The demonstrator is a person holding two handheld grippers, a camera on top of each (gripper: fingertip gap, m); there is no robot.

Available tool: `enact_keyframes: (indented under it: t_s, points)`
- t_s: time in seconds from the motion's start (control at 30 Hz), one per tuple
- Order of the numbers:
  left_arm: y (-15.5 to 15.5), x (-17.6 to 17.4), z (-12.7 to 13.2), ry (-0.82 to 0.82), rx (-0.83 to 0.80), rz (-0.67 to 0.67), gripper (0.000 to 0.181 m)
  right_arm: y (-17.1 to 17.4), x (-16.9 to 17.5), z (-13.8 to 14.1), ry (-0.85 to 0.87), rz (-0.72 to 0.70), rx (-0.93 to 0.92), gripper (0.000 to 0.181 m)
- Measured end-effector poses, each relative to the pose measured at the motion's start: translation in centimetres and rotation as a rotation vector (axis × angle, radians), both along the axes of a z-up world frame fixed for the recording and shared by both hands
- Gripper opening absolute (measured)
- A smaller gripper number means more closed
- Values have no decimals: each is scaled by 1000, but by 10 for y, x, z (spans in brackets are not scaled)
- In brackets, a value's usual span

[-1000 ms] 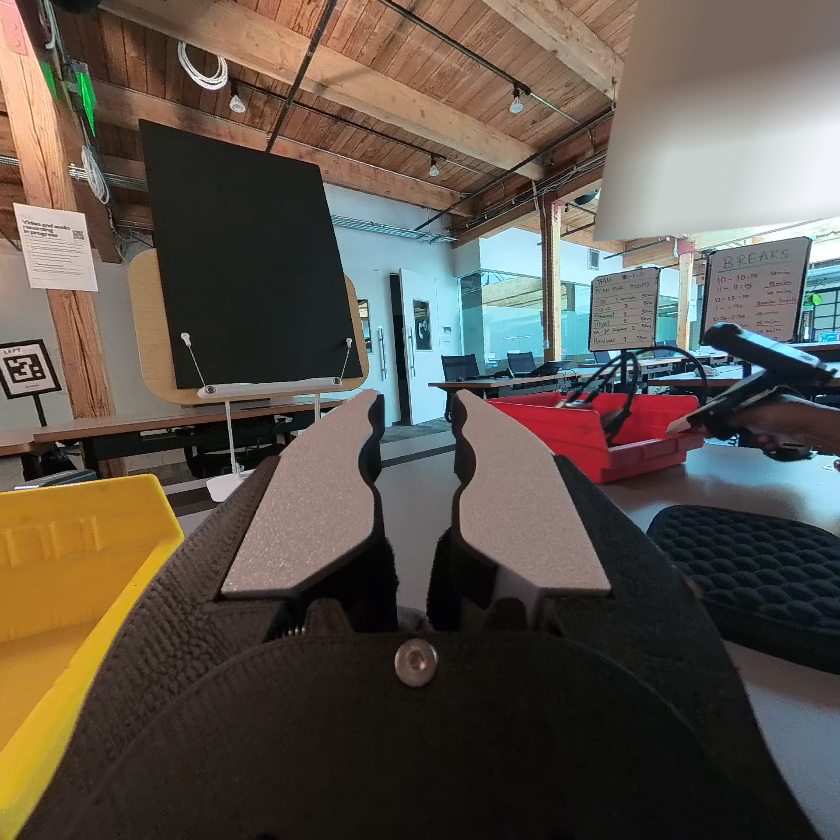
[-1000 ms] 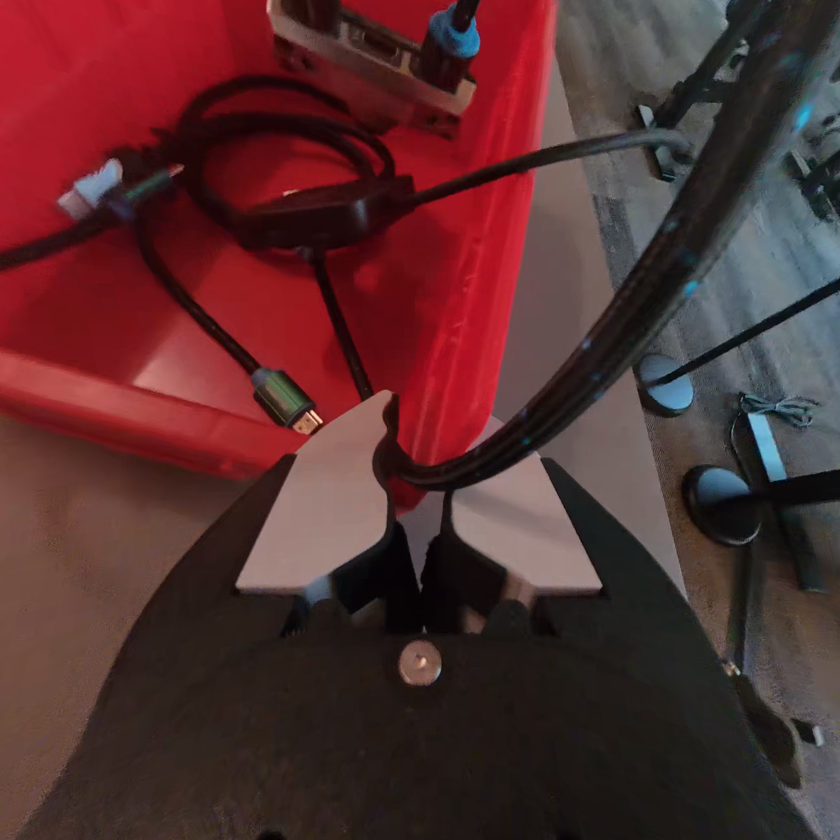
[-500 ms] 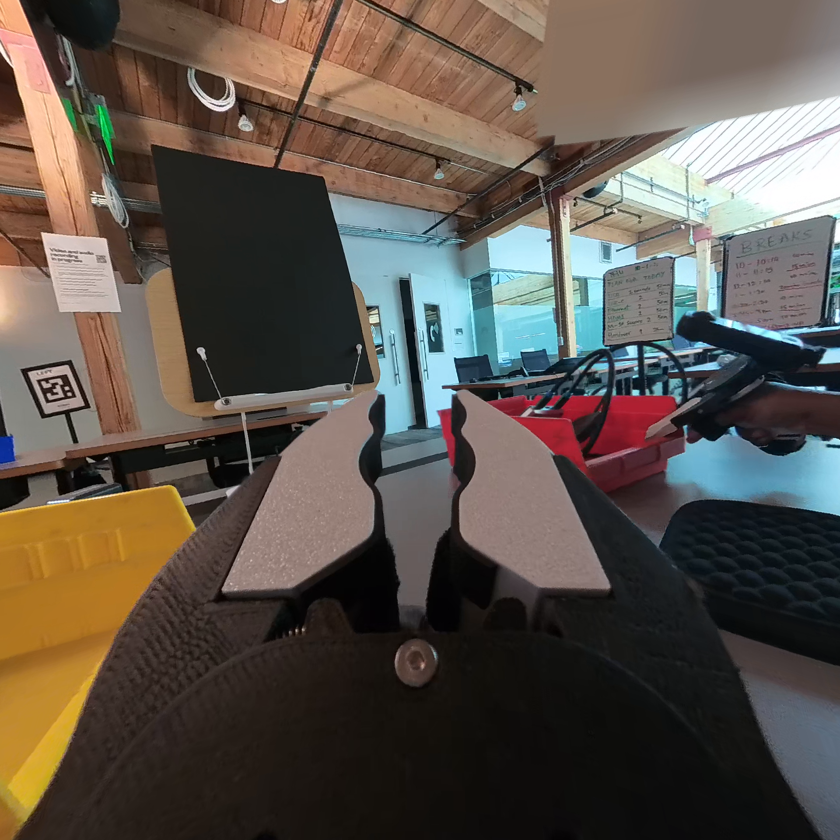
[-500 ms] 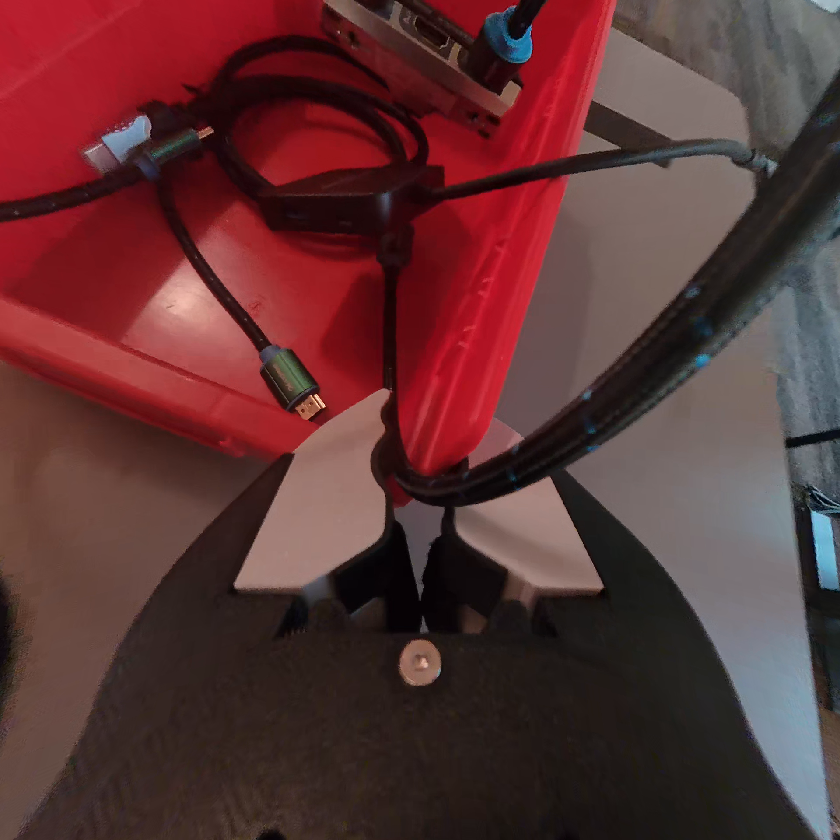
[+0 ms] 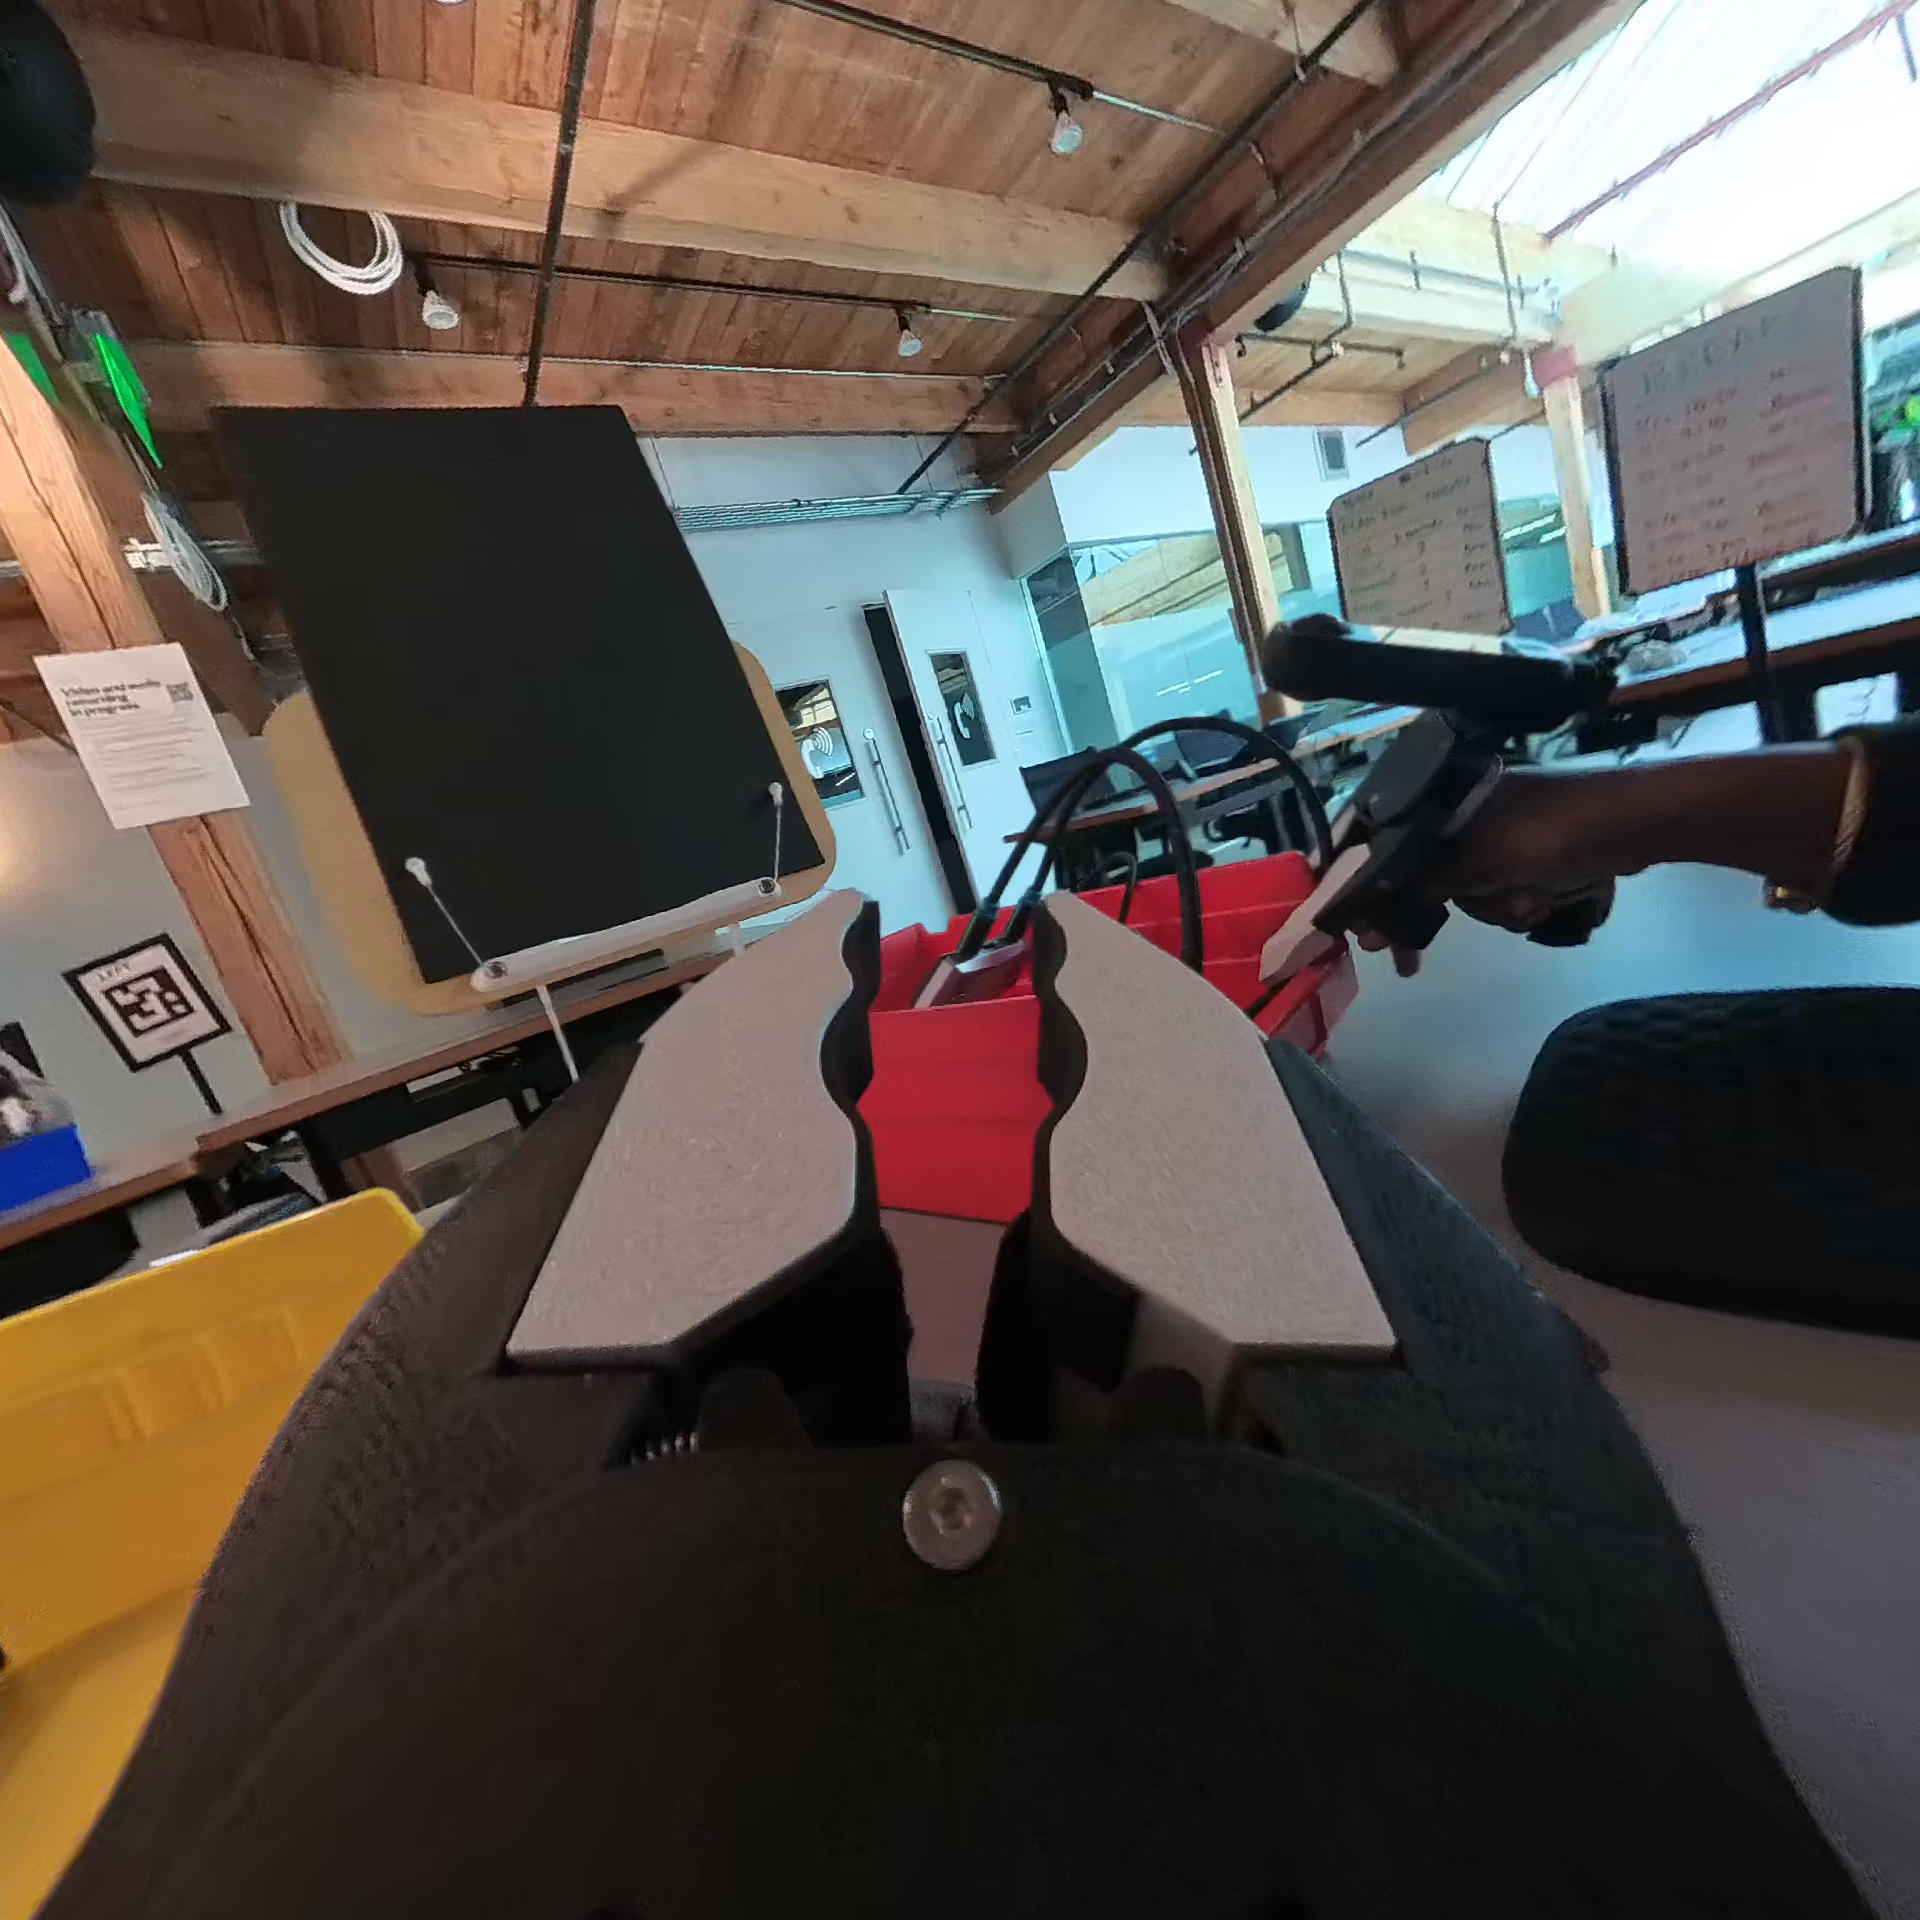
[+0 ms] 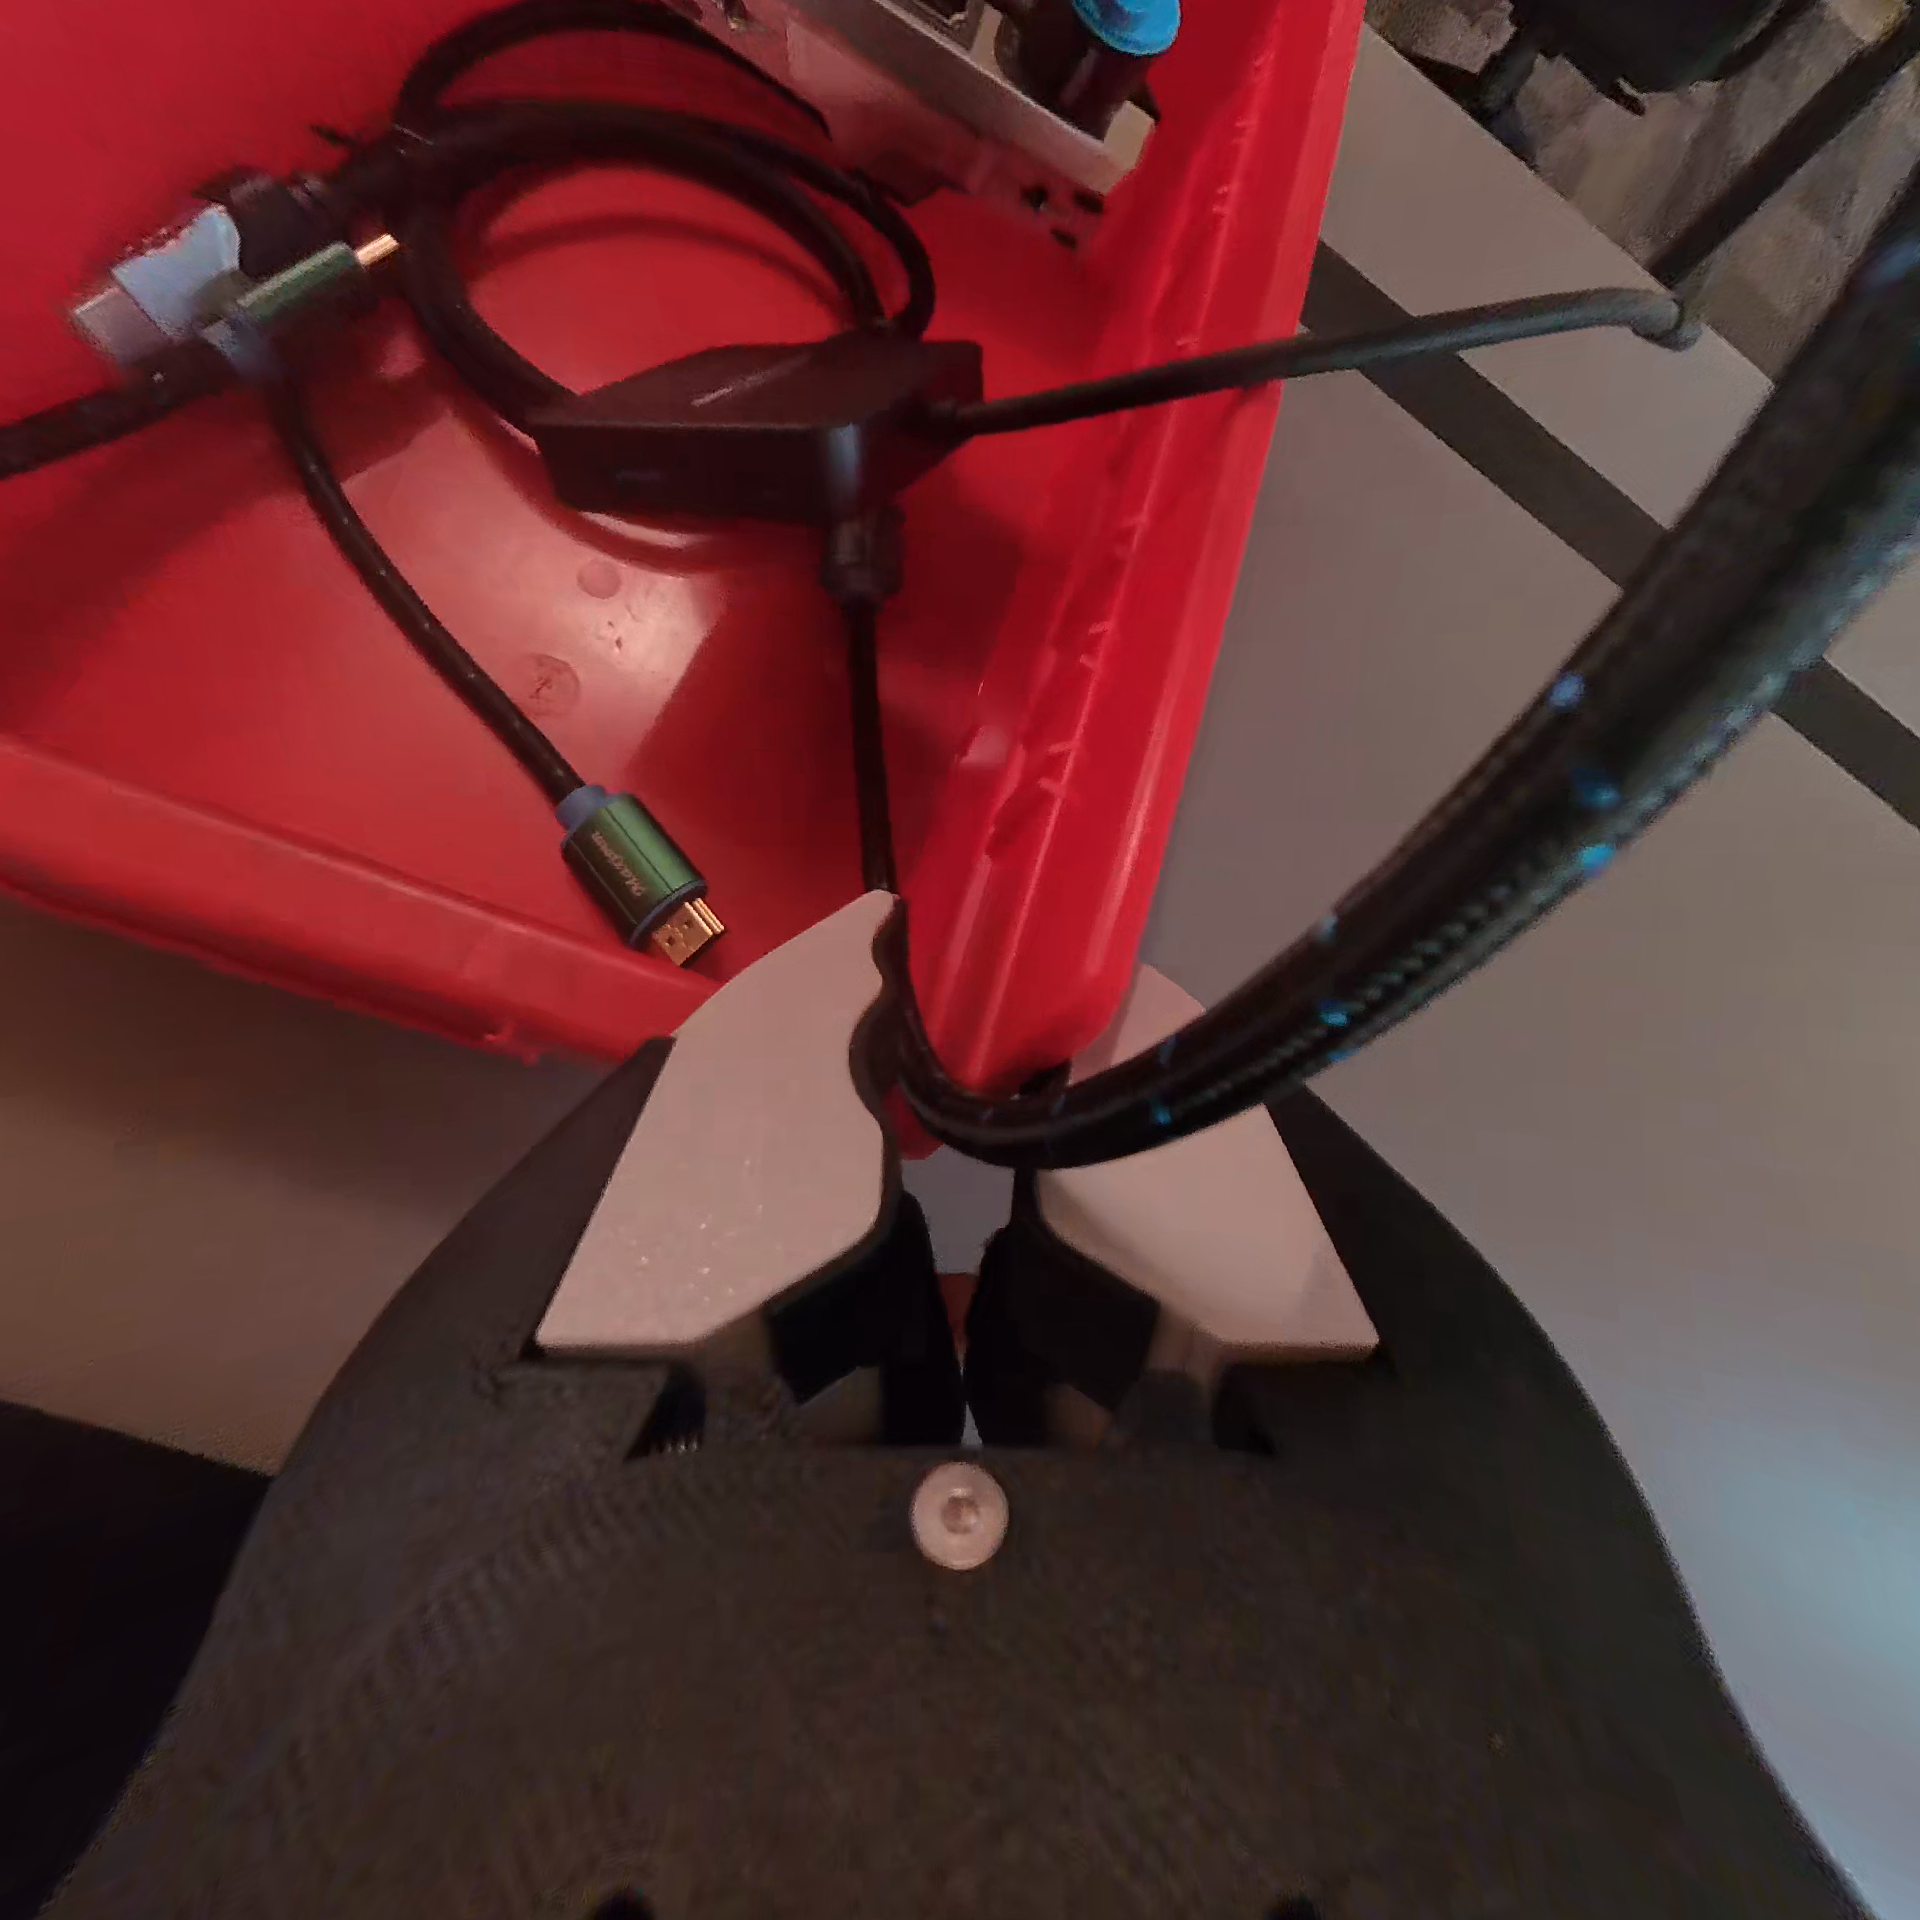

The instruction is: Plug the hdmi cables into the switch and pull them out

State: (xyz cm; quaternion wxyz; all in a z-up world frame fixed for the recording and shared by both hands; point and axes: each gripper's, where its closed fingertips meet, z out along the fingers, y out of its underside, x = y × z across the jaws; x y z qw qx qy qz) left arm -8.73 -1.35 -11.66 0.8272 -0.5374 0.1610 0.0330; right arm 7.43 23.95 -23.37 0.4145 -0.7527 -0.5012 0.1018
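Note:
My right gripper (image 6: 1023, 961) is shut astride the near right corner of the red bin (image 6: 1081, 623), one finger inside and one outside, with two black cables (image 6: 1455, 914) pinched between the fingers. In the bin lie a silver switch (image 6: 935, 83) with a blue-collared plug (image 6: 1117, 31) in it, a small black box (image 6: 758, 426), and a loose green HDMI plug (image 6: 634, 862). A second green plug (image 6: 312, 275) lies at the bin's far left. My left gripper (image 5: 951, 925) is open and empty, pointing at the red bin (image 5: 956, 1132) and switch (image 5: 971, 971).
A yellow bin (image 5: 156, 1455) sits close at the left of my left gripper. A black dimpled mat (image 5: 1714, 1153) lies on the grey table (image 5: 1662, 1507) to the right. A black board on a stand (image 5: 499, 707) is behind. The person's hand holds the right gripper (image 5: 1320, 925).
The red bin has moved with my right gripper and turned on the table. My left gripper has swung right, so the bin now sits straight ahead and closer.

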Motion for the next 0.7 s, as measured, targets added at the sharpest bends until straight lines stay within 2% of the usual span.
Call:
enact_keyframes:
  t_s: [0.07, 0.13, 0.2, 0.27, 0.37, 0.5, 0.57, 0.63, 0.7]
  points:
    - [2, 0, -3, 47, -14, 33, 27, -2, -10, 0, 6, 16, 6, 19]
    - [6, -11, -6, 80, -54, 130, 27, -6, -16, 0, 7, 26, 7, 19]
    - [6, -50, -6, 101, -93, 378, 31, -9, -21, 1, 11, 39, 11, 19]
    - [-4, -94, 0, 160, -113, 658, 46, -12, -26, 1, 20, 50, 19, 19]
    - [-14, -140, -4, 262, -225, 922, 64, -15, -35, 1, 19, 66, 20, 19]
    - [-24, -197, -50, 286, -562, 1097, 72, -21, -49, 2, 31, 90, 27, 19]
    - [-42, -222, -54, 286, -610, 1177, 78, -25, -56, 2, 35, 100, 33, 19]
    - [-69, -246, -53, 268, -652, 1252, 70, -29, -62, 2, 36, 110, 35, 19]
    - [-103, -272, -58, 233, -760, 1324, 62, -32, -68, 2, 35, 120, 36, 19]
